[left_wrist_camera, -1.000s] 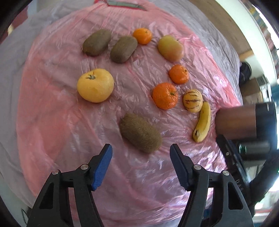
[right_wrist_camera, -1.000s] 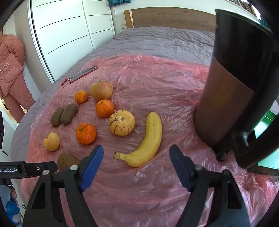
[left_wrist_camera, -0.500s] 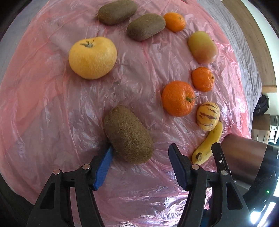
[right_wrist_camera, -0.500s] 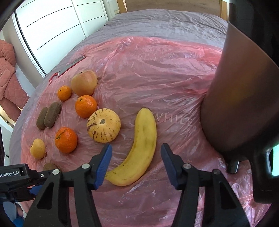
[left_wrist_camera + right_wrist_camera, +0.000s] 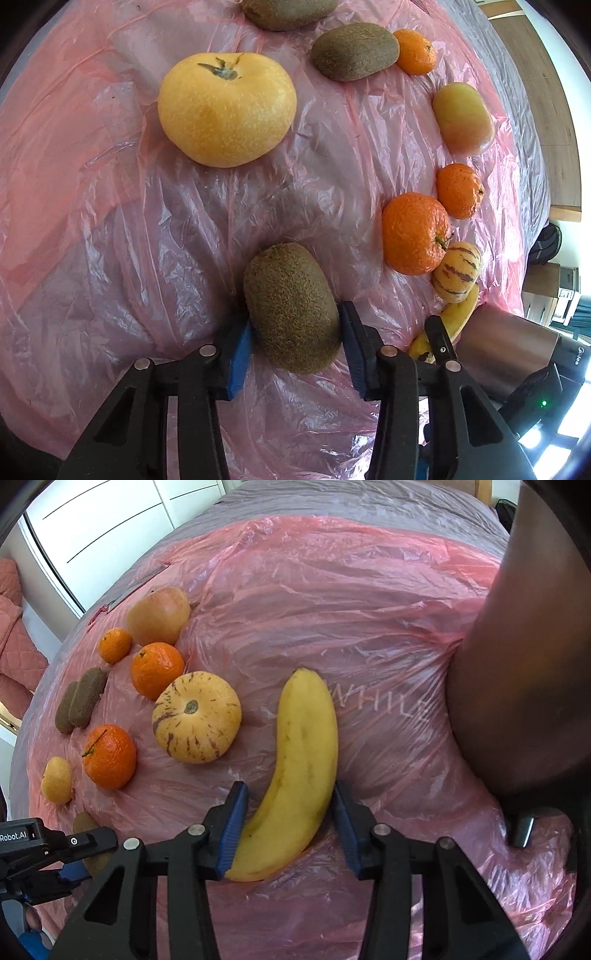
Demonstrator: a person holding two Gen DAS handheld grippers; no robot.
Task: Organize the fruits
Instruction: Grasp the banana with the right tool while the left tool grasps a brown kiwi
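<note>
We find the fruit laid out on a pink plastic sheet (image 5: 369, 602) spread over a bed with a grey cover (image 5: 332, 498).

Left claw (image 5: 295, 347): its blue pads sit against both sides of the near kiwi (image 5: 291, 306), which rests on the sheet; we record it as pinching that kiwi. Beyond it, to the left, lies a large yellow round fruit (image 5: 227, 109). Two more kiwis (image 5: 354, 50) lie at the far edge of that view, the nearer of them touching a small mandarin (image 5: 415, 51).

To the right we note a yellow-red apple (image 5: 463, 118), then a mandarin (image 5: 460, 190) just beside a larger orange (image 5: 413, 232), then a striped yellow melon (image 5: 458, 271) touching that orange.

Right claw (image 5: 288, 829): it straddles the lower part of the banana (image 5: 303, 768), which lies flat on the sheet with its tip pointing away. The jaws are closing. The left pad (image 5: 232, 830) appears to meet the peel. On the right side we cannot tell whether the pad touches.

The melon lies just left of the banana, apart from it. A tall brown cylindrical appliance (image 5: 524, 664) stands on the sheet to the right, well apart from the banana.

At the lower left of the right wrist view, the left claw's black body shows with the near kiwi behind it.
</note>
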